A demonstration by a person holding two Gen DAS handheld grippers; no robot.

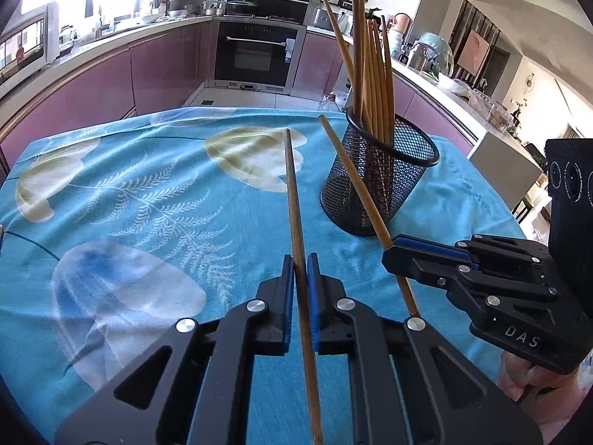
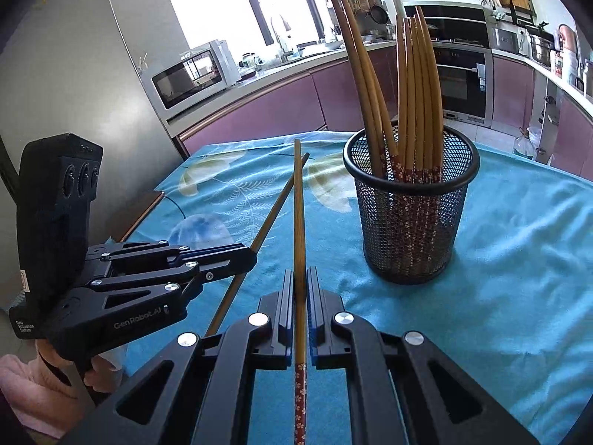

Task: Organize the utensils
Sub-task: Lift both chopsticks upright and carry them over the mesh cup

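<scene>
Nearest the lens in the left wrist view, the left gripper [image 1: 300,270] was clamped on a single wooden chopstick [image 1: 296,230], its blue pads pressed against the shaft from both sides; the stick ran forward and up, clear of the cloth. In the right wrist view the right gripper [image 2: 300,285] was likewise closed on a second chopstick [image 2: 299,215], whose red flower-patterned end [image 2: 300,400] trailed back between the finger arms. The two held sticks crossed just beyond the right gripper's tips. A hand [image 1: 519,378] gripped the right tool's handle. On the blue leaf-printed tablecloth [image 1: 148,193] stood a black mesh holder [image 2: 411,215], upright, near the right gripper and ahead of it. A bundle of matching chopsticks [image 2: 418,85] stood in it, patterned ends down, plain tips fanned upward. Purple kitchen cabinets [image 1: 163,66] and a built-in oven [image 1: 255,55] lay behind the table.
</scene>
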